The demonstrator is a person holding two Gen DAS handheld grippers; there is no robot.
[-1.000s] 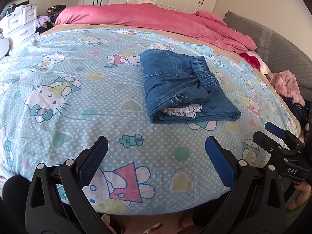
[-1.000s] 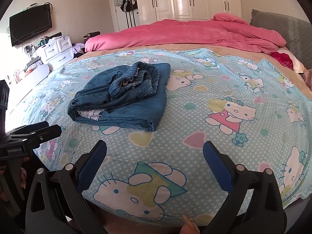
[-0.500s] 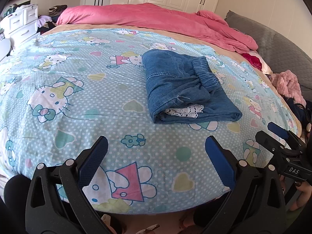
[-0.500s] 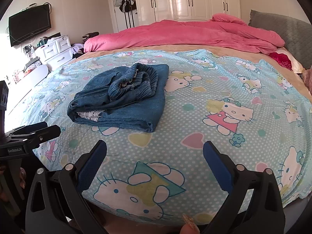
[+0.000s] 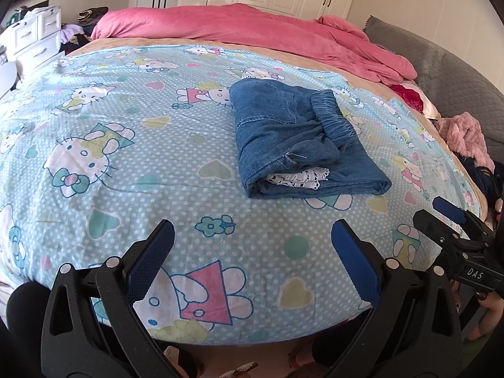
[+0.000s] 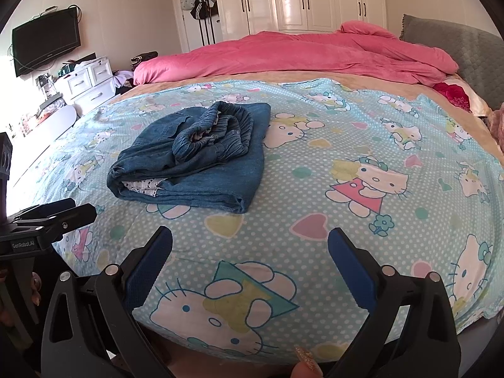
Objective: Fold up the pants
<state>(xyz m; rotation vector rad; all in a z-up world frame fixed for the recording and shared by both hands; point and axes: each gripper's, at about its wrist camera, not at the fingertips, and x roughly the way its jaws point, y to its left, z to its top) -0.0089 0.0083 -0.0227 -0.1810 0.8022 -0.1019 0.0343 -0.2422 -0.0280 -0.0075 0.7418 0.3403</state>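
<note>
Blue denim pants [image 5: 293,138] lie folded in a compact bundle on the Hello Kitty bedsheet [image 5: 126,163], elastic waistband on top and white lace lining showing at the near end. They also show in the right wrist view [image 6: 201,160]. My left gripper [image 5: 252,236] is open and empty, held near the bed's front edge, well short of the pants. My right gripper [image 6: 250,245] is open and empty, also back from the pants. Each gripper shows at the edge of the other's view, the right one [image 5: 453,220] and the left one [image 6: 56,217].
A pink duvet [image 5: 252,31] is bunched along the far side of the bed. A grey cushion [image 5: 441,60] and pink fluffy cloth [image 5: 466,135] lie at the right. White drawers [image 6: 88,85] and a wall TV [image 6: 47,44] stand at the left, wardrobes behind.
Both grippers have drifted slightly, so the pants sit a little differently in each view. The pants have not moved and both grippers stay open.
</note>
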